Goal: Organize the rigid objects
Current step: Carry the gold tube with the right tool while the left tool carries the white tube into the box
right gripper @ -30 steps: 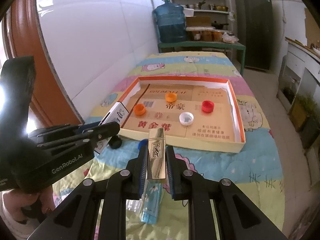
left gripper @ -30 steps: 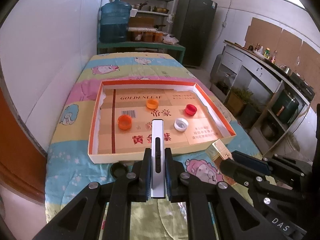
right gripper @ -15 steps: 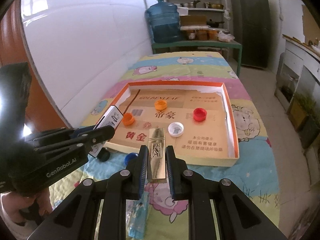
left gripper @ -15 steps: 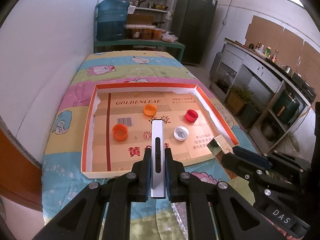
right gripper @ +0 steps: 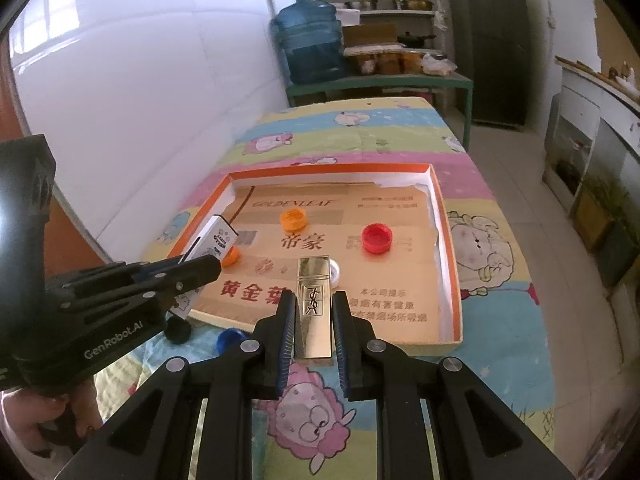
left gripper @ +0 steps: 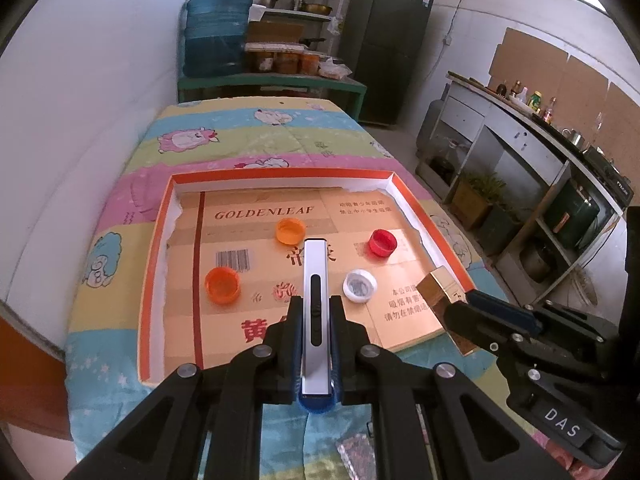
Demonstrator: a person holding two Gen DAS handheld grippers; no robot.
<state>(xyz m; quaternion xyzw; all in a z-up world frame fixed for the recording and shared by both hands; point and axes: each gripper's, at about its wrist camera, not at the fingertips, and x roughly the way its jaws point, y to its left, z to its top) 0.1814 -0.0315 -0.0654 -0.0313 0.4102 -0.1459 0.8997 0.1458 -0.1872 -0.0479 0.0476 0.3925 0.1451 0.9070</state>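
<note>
Carrying two lighters to the orange-rimmed box

My left claw (left gripper: 316, 316) pinches a slim white lighter (left gripper: 315, 280) over the box (left gripper: 160, 240) near side; my right claw (right gripper: 313, 320) pinches a gold lighter (right gripper: 314, 300) just above the front rim. Next, I judge, both must lower onto bare cardboard clear of the bottle caps (left gripper: 291, 231), then spread.

My left gripper (left gripper: 316, 312) and right gripper (right gripper: 314, 308) are matte black, angular frames with round silver screws and blue ribbed pads (right gripper: 285, 344); white lettering reads "GenRobot.AI" and "DAS"
</note>
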